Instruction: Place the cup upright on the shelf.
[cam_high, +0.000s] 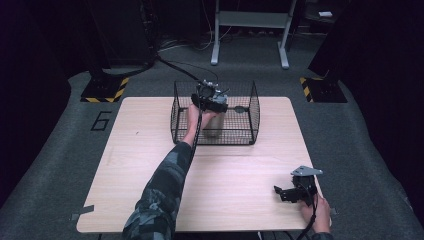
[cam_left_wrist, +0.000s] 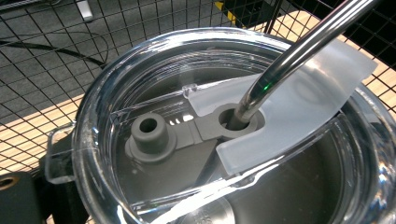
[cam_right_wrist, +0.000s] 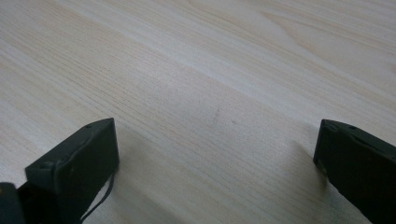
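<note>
Right claw (cam_high: 283, 192) agape, low on table (cam_high: 225, 175) | left claw (cam_high: 212, 100) over tumbler (cam_high: 214, 127)

Hemmed in by wire basket (cam_high: 247, 112) walls around the tumbler (cam_high: 214, 126); straw (cam_left_wrist: 299, 51) crossing above its lid (cam_left_wrist: 233, 140). Bare table (cam_high: 225, 180) between.

We see the table (cam_high: 235, 165) lit bright from above, with the room around it dark. Light shines off the clear lid (cam_left_wrist: 224, 140). Up close, the black jaws look blurry.
</note>
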